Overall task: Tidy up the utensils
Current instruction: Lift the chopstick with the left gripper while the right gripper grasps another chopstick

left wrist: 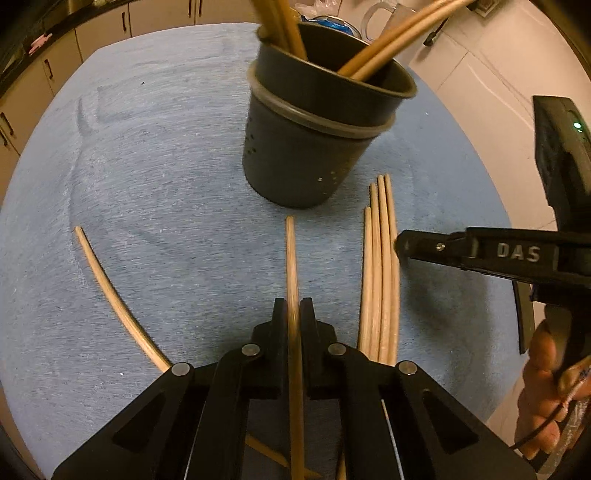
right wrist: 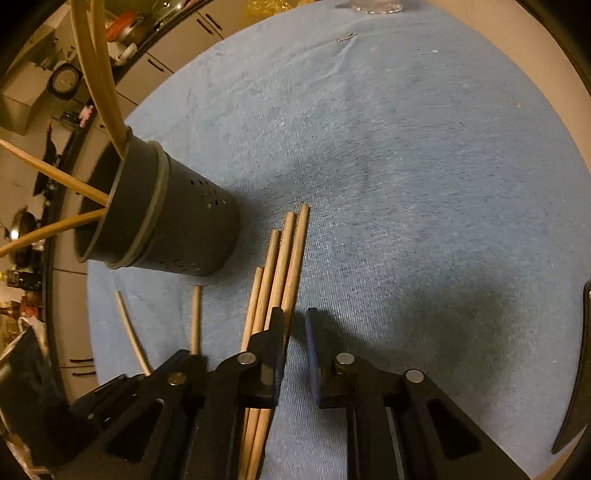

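A dark perforated utensil cup (left wrist: 314, 122) stands on the blue cloth and holds several wooden chopsticks; it also shows in the right wrist view (right wrist: 173, 221). My left gripper (left wrist: 294, 308) is shut on a single chopstick (left wrist: 291, 258) that points toward the cup. A bundle of several chopsticks (left wrist: 382, 258) lies right of it, also seen in the right wrist view (right wrist: 280, 266). My right gripper (right wrist: 294, 321) is open just right of the bundle, its left finger over the sticks. A lone chopstick (left wrist: 107, 291) lies at the left.
The blue cloth (left wrist: 147, 147) covers a round table. Kitchen cabinets (left wrist: 44, 74) stand beyond its far-left edge. A glass jug (left wrist: 380, 18) is behind the cup. The right gripper body (left wrist: 517, 254) reaches in from the right in the left wrist view.
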